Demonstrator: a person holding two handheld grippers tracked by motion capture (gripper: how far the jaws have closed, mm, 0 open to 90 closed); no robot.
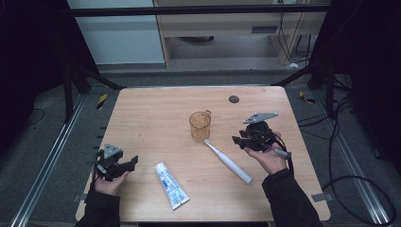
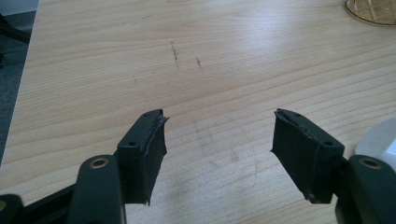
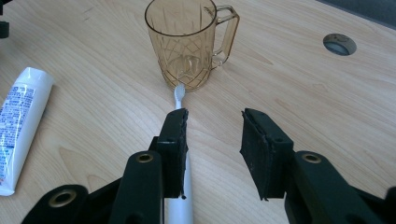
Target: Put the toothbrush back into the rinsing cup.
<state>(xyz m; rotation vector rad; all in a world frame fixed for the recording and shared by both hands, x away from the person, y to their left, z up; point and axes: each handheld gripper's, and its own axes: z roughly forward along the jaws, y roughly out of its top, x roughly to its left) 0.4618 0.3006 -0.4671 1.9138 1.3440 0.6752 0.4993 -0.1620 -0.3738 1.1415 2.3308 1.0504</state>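
An amber see-through cup point(image 1: 200, 125) with a handle stands upright at the table's middle. A white toothbrush point(image 1: 229, 162) lies flat, its head touching the cup's base point(image 3: 178, 95). A white toothpaste tube point(image 1: 171, 185) lies near the front edge. My right gripper point(image 1: 236, 139) hovers right of the cup. In the right gripper view its jaws point(image 3: 214, 135) stand open with nothing between them, and the brush handle runs under the left jaw. My left gripper point(image 1: 134, 162) rests at the front left, open point(image 2: 218, 133) over bare wood, with the tube's end point(image 2: 380, 140) by its right jaw.
The wooden table point(image 1: 156, 113) has a round dark grommet point(image 1: 233, 99) at the back, right of centre. Metal rails run along both sides of the table on the floor. The cup's rim point(image 2: 371, 10) peeks in at the left gripper view's top right.
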